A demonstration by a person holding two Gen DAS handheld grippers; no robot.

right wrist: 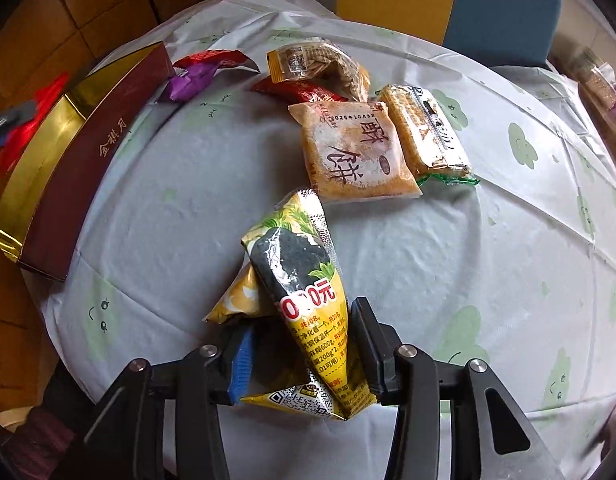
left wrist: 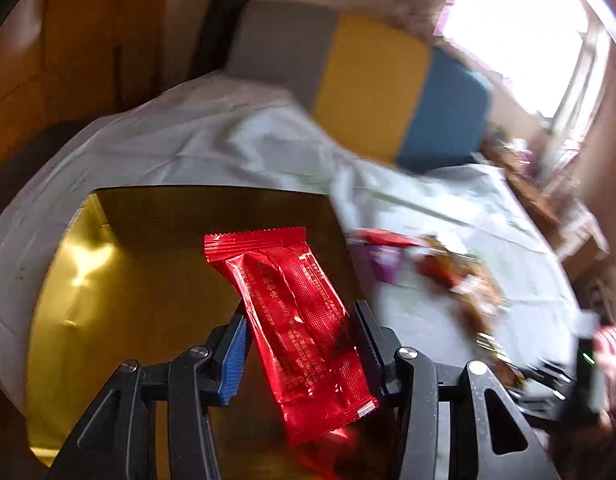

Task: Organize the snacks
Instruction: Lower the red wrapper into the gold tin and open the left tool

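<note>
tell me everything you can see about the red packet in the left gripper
The red packet is a glossy, foil-like snack wrapper, long and narrow, with small pale print, a seam down its length and crimped, serrated ends. It looks sealed and slightly creased. The left gripper is shut on its lower middle, one blue pad and one black pad pressing its sides. It hangs tilted, top end leaning left, above the gold-lined box; whether it touches the box cannot be told.
</note>
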